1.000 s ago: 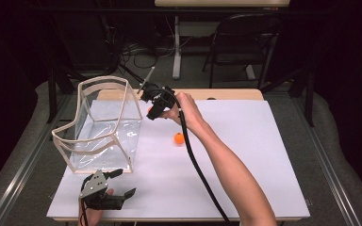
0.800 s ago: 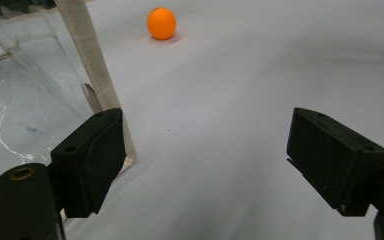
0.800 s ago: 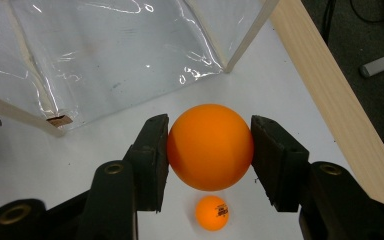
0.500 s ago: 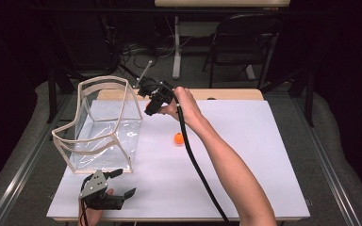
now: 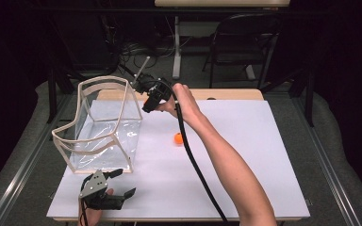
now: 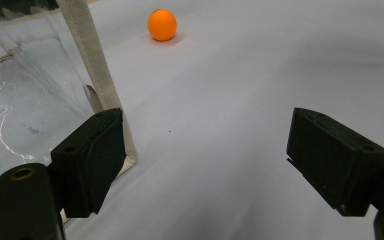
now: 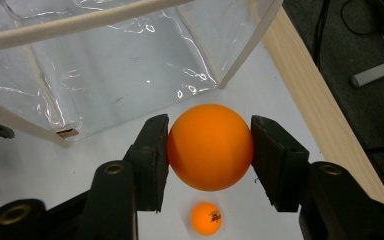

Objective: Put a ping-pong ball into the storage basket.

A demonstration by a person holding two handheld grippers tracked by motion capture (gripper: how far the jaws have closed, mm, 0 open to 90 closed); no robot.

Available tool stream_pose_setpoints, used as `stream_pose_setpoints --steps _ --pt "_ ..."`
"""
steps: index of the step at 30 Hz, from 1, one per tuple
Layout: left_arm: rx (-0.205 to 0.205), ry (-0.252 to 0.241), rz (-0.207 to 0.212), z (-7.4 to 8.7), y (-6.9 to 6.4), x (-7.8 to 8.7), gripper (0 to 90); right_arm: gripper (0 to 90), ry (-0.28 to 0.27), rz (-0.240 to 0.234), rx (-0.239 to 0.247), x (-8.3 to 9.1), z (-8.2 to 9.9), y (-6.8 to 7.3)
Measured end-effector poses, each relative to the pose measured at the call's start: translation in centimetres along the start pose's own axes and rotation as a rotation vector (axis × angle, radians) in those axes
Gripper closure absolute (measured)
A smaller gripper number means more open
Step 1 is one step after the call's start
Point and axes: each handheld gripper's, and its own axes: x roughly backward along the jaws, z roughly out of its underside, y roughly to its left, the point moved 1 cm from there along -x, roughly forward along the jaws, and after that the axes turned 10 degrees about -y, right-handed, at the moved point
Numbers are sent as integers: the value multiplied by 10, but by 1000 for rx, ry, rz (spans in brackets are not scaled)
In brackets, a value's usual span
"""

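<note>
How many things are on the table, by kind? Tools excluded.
Orange balls: 2, one clamped in the right tool, one loose on the white tabletop
Clear bins with pale frame: 1
Total: 3

Clear bin point(image 5: 101, 127) at the table's point(image 5: 264, 188) left — one loose ball point(image 5: 178, 138) on the tabletop just right of it
</note>
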Motion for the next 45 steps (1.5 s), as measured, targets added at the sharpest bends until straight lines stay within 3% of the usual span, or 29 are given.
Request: stream_pose_setpoints --steps 10,45 --pt "-3 2 -3 0 1 0 160 511 8 4 7 -1 -6 0" --pt "-2 0 -1 0 2 1 160 512 -43 24 11 10 -31 3"
